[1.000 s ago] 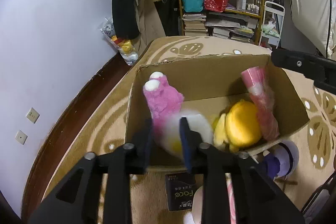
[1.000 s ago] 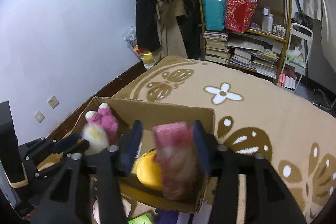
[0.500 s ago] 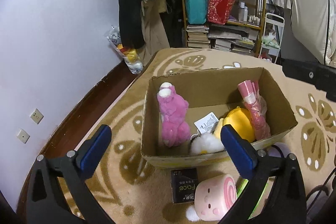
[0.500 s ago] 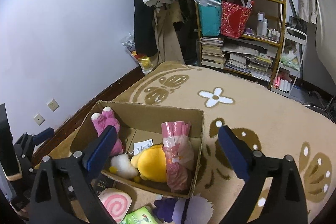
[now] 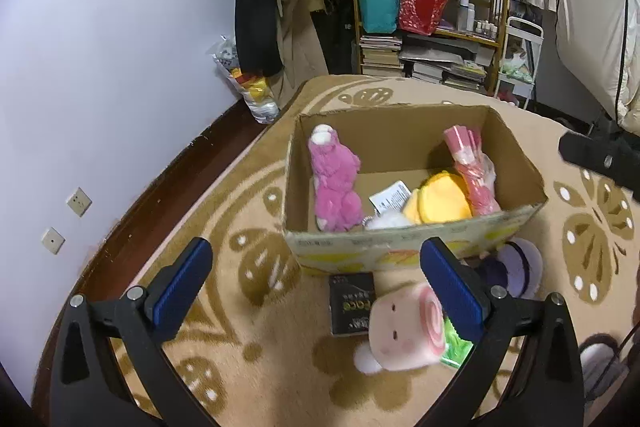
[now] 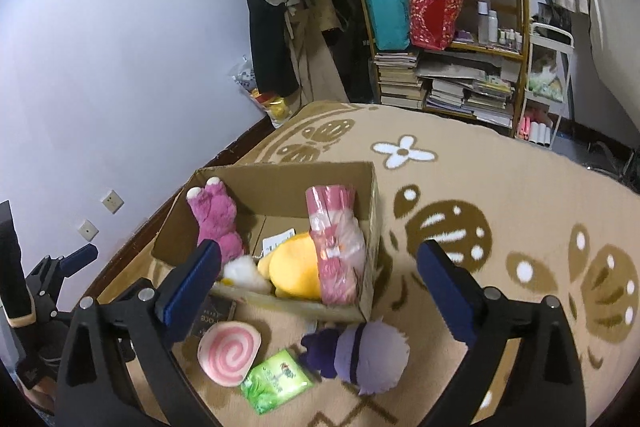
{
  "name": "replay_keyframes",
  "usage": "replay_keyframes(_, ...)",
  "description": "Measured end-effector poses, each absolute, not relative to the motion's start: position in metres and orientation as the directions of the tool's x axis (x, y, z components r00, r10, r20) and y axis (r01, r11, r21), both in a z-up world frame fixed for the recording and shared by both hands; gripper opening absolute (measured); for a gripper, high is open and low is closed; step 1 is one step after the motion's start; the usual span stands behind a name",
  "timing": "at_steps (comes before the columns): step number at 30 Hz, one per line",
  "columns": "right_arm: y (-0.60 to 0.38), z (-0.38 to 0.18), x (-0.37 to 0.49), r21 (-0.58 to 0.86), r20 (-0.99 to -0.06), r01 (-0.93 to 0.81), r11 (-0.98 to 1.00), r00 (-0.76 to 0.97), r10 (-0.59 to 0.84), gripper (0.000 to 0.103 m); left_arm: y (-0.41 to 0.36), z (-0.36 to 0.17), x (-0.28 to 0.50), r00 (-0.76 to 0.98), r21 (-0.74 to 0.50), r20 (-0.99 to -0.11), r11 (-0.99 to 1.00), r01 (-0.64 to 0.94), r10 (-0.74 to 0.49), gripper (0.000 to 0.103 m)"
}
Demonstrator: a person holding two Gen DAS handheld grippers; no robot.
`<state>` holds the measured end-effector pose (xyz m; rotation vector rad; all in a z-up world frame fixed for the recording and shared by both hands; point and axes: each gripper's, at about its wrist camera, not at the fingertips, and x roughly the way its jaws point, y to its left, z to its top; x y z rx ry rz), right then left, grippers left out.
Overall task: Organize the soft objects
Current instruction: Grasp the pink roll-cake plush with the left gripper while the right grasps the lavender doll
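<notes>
An open cardboard box (image 5: 400, 247) (image 6: 376, 211) stands on the rug. It holds a pink plush bear (image 5: 334, 183) (image 6: 216, 219), a small white plush (image 5: 384, 222) (image 6: 244, 273), a yellow plush (image 5: 438, 203) (image 6: 296, 273) and a pink wrapped bundle (image 5: 472, 171) (image 6: 336, 247). In front of the box lie a pink swirl-roll plush (image 5: 404, 331) (image 6: 228, 351) and a purple plush (image 5: 516, 267) (image 6: 368, 351). My left gripper (image 5: 316, 287) is open and empty, above the rug before the box. My right gripper (image 6: 320, 283) is open and empty, above the box's near edge.
A black "Face" packet (image 5: 350, 303) and a green packet (image 6: 276, 381) lie by the loose plushes. A cluttered bookshelf (image 6: 448, 59), hanging coats (image 6: 272, 27) and a white cart (image 6: 548, 87) line the far wall. Dark wooden floor (image 5: 132, 211) borders the rug's left.
Both grippers opened and drew back from the box. The white plush left my left gripper and the pink bundle left my right; both now rest in the box.
</notes>
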<state>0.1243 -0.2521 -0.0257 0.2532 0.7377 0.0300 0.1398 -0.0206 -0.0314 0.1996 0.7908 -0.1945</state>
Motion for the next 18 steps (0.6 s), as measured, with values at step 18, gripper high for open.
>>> replay_keyframes(18,-0.268,-0.106,0.102,0.325,-0.746,0.153,0.933,0.648,0.154,0.102,-0.036,-0.086,0.134,0.530,0.057,-0.840,0.951,0.303,-0.118,0.102)
